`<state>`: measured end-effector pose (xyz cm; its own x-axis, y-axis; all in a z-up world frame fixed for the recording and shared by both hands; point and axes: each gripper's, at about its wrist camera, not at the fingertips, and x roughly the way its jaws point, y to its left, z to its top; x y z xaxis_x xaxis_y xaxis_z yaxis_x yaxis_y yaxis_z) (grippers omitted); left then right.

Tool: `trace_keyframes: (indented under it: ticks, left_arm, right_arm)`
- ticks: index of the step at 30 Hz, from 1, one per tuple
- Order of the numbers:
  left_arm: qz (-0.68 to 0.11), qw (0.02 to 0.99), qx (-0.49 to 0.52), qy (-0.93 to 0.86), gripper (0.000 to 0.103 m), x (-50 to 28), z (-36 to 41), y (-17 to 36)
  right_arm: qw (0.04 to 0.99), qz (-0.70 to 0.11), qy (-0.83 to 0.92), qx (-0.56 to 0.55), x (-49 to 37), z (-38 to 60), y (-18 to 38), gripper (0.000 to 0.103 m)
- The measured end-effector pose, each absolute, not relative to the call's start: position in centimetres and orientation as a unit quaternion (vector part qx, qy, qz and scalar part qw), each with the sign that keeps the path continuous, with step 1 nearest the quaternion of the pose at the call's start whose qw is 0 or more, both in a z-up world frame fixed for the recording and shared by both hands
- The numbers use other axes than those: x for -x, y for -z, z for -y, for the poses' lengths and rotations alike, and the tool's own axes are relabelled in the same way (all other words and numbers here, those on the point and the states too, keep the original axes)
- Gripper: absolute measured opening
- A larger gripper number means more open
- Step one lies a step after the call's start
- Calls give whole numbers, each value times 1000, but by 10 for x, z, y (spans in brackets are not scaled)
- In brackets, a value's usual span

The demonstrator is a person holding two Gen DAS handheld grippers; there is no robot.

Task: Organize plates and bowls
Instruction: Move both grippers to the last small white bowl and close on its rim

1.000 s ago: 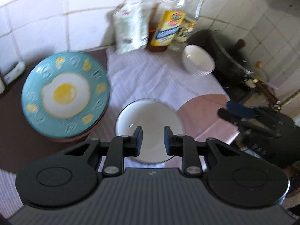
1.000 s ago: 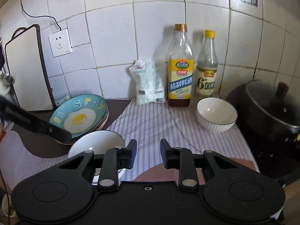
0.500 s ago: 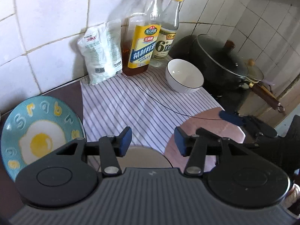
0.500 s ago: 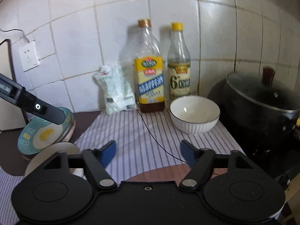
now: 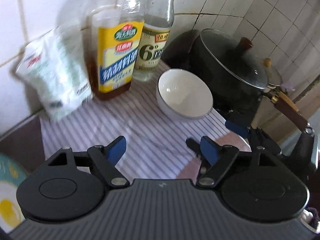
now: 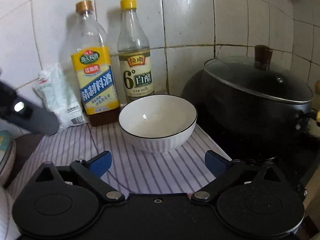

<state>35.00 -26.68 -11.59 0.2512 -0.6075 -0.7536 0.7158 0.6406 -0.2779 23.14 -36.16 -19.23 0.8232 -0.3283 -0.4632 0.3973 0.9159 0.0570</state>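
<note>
Both tools, left [image 5: 163, 149] and right [image 6: 158, 163], just opened wide, empty, now nearer the white bowl [image 6: 158, 120] than before

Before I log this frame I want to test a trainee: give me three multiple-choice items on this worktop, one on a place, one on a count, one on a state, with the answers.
1. Where does the white bowl stand?
A. on the striped cloth, in front of the bottles
B. inside the black pot
C. on the egg-pattern plate

2. How many bottles stand against the tiled wall?
A. one
B. two
C. four

3. How is the right gripper?
A. shut on the bowl
B. shut on a bottle
C. open, holding nothing

Answers: 1 A, the bowl rests on the cloth beside the black pot. 2 B, the yellow-label bottle and the vinegar bottle are the only ones. 3 C, its jaws have just been opening, and only bare cloth lies between them.
</note>
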Motion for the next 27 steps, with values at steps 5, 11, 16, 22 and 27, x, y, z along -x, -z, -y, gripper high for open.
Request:
trace_keyframes:
  ticks: [5,11,16,22,27]
  left_arm:
    - [-441,790,-79,418,81,-365,299,125]
    - [-453,805,-62,378,79,-394,331,148]
    - [-439,815,-63,372,69,-406,347,161]
    - [-426,821,-55,375,56,-408,359,161]
    - [-455,804,-49,379,22,-415,369,175]
  right_arm:
    - [955,-235,168,-60,-243,365,193,101]
    - [948,-276,141,-76,-268,384,200,101]
    - [947,-275,142,-88,-280,393,206,101]
    - [950,-261,143,-98,-277,397,199,101]
    - [948,-271,139,-89,-288,405,204,99]
